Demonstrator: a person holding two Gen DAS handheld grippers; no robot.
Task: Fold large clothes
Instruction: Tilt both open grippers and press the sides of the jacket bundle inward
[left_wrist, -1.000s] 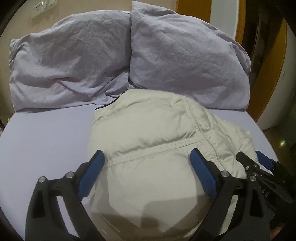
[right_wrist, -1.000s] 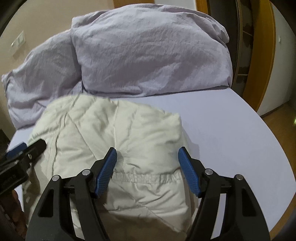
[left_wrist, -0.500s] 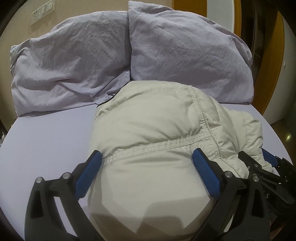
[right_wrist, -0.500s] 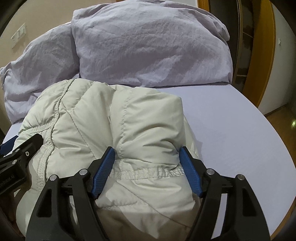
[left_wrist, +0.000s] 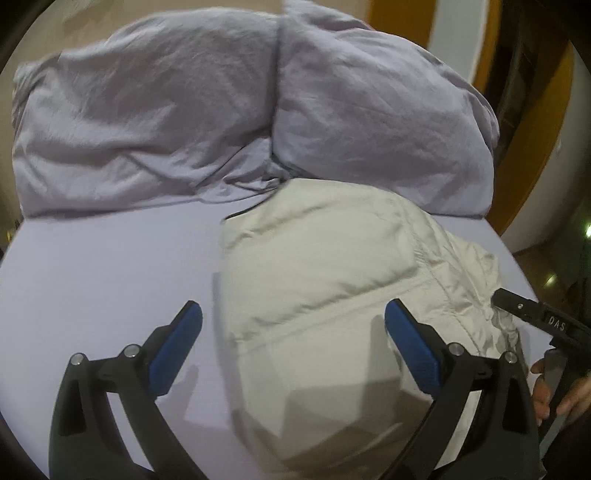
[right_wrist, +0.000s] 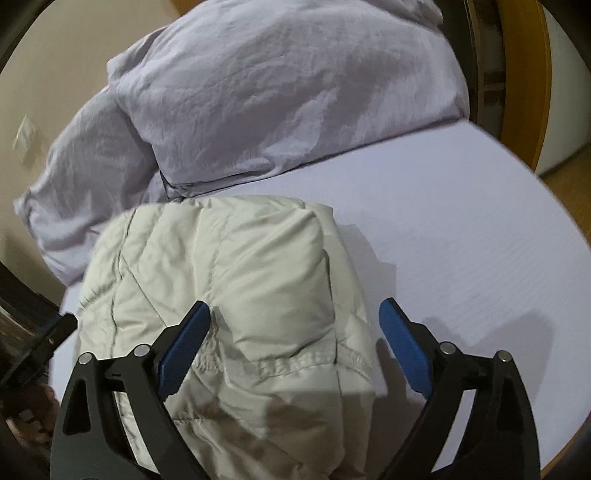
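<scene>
- A puffy, quilted cream-white jacket (left_wrist: 332, 295), folded into a bundle, lies on the pale lilac bed sheet (left_wrist: 110, 277), filling the lower centre of both views.
- Two crumpled lilac pillows (left_wrist: 184, 118) fill the top of the frame, just beyond the jacket.
- The left gripper (left_wrist: 293, 345) stands wide; its blue pads (left_wrist: 175, 350) straddle the jacket's left edge without pressing it.
- The right gripper (right_wrist: 295, 343) is opening, its pads (right_wrist: 406, 347) clear of the jacket's right part between them.
- In the left wrist view, a hand (left_wrist: 554, 395) shows at the lower right edge.
</scene>
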